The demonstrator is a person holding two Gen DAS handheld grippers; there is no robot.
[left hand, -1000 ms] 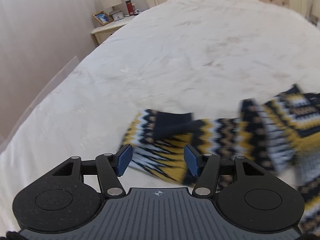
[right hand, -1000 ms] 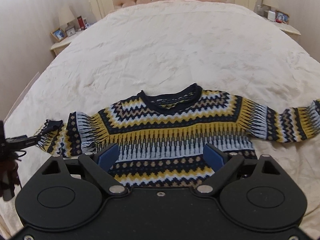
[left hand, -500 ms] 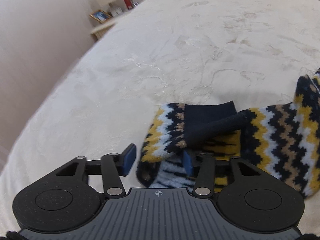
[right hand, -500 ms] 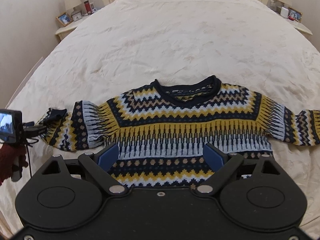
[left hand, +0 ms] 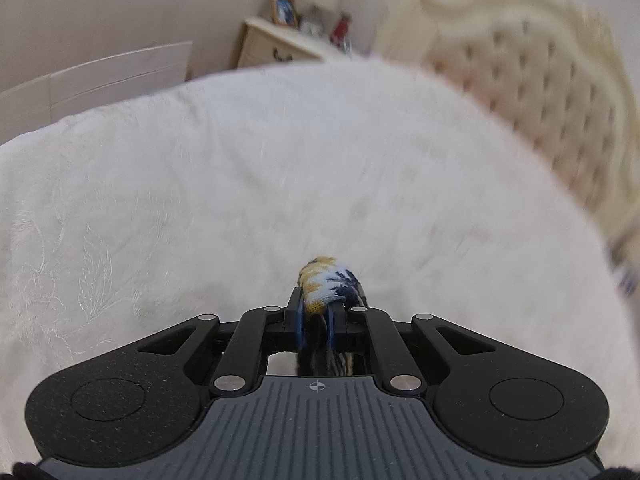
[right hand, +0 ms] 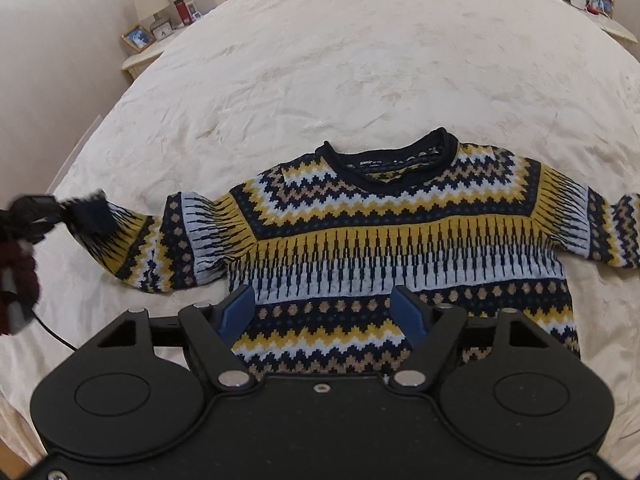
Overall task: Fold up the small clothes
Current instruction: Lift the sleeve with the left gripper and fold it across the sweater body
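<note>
The left gripper (left hand: 316, 312) has just clamped the sweater's (right hand: 380, 248) sleeve cuff (left hand: 329, 286), ready to fold inward; the right gripper (right hand: 324, 312), closing, grasps nothing.

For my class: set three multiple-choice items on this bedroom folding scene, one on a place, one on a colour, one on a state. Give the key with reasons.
1. Where does the patterned knitted sweater lie?
A. on the cream bedspread
B. on a chair
C. on the floor

2. What colour is its neckband?
A. red
B. dark navy
C. green

3. What is the left gripper doing?
A. standing open
B. pinching the sleeve cuff
C. holding a lamp

Key: 1 A, it is spread flat on the bed. 2 B, the collar rim is navy. 3 B, knit fabric sits between the shut blue pads.
</note>
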